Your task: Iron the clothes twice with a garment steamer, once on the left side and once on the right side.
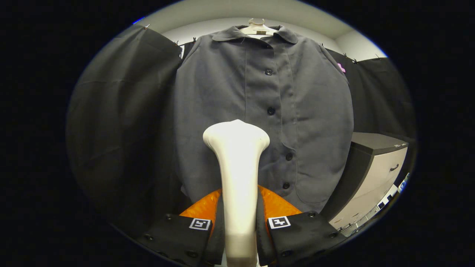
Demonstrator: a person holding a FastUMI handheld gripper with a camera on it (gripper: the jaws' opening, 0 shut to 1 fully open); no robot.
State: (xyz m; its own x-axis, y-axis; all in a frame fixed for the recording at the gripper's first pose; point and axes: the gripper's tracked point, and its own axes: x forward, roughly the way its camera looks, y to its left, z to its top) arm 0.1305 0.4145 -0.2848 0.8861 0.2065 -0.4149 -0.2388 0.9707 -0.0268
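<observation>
In the gripper view the hand-held gripper (239,230) is closed on the steamer (237,163): both fingers press against the sides of its pale handle, which rises straight up between them and flares into a broad head. Held upright like this, the head points forward at the cloth, which is presumably the reason for the grip low on the handle: it leaves the head free and lets the wrist steer it. The shirt (259,111), grey and buttoned down the front, hangs on a hanger (256,29) just beyond the head, its front panels facing the gripper so that both sides can be reached without turning it. The head sits over the lower middle of the shirt, a little to the side of the button row away from the cabinet; whether it touches the fabric cannot be told from here. Dark cloth hangs behind and beside the shirt as the booth wall. A cabinet (374,174) with drawers stands near the shirt's other side, close to its hem. Judging by the central, low position, neither side pass looks clearly under way yet.
</observation>
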